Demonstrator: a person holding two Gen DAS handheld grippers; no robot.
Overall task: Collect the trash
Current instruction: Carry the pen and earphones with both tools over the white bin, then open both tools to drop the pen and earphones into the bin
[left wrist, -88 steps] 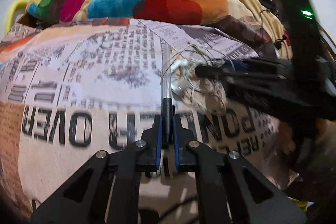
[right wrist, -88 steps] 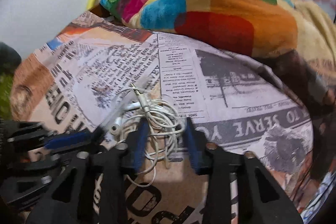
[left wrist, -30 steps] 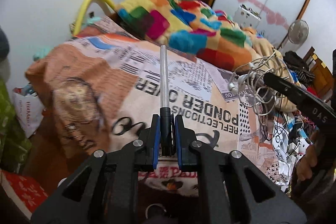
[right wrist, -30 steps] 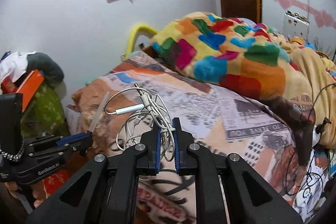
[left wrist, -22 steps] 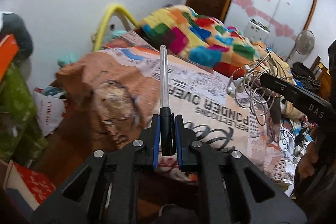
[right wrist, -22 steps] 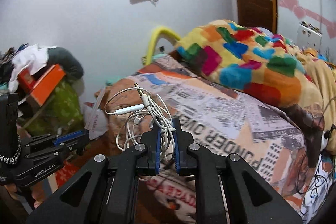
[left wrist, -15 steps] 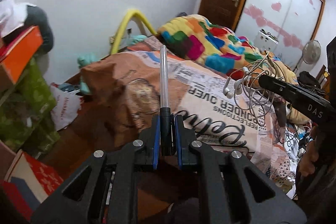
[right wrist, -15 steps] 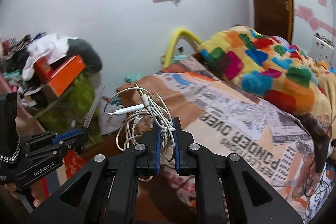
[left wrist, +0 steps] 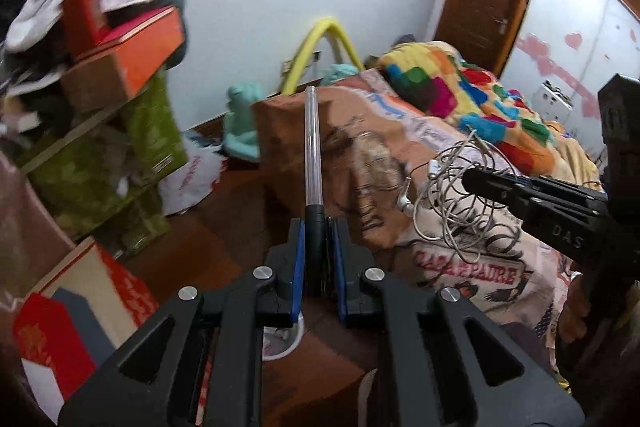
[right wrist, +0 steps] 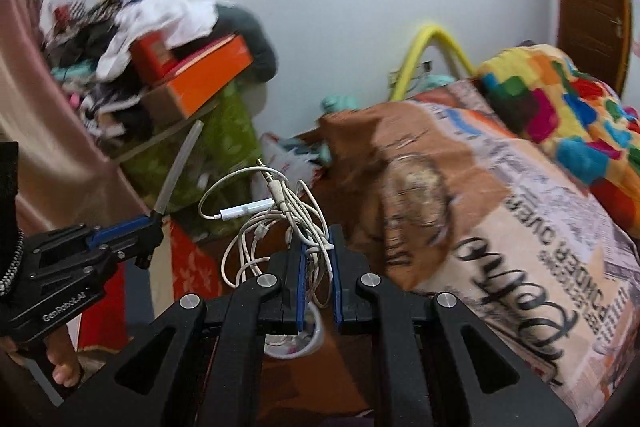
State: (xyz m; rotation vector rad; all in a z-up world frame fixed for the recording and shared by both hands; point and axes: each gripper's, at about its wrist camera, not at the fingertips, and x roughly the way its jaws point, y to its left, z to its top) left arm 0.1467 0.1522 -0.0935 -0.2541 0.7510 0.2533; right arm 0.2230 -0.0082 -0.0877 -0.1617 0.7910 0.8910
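Currently left gripper (left wrist: 316, 251) is clamping the pen (left wrist: 311, 147) by its dark end; stiff, slick. Right gripper (right wrist: 316, 267) is pinching the earphones (right wrist: 276, 223) mid-tangle; limp loops are dangling, snag-prone.

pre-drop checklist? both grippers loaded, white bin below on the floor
1. Left gripper grip on the clear pen: ok, clamped at the dark end, barrel pointing straight out.
2. Right gripper grip on the tangled white earphone cable: ok, pinched between the blue pads.
3. Cable loops hanging loose outside the jaws: not ok, could snag on release.
4. White bin under the right gripper: ok, rim visible just below the fingers.
5. Bin under the left gripper: cannot tell, only a sliver of rim shows.
6. Grippers clear of each other: ok, apart in both views.
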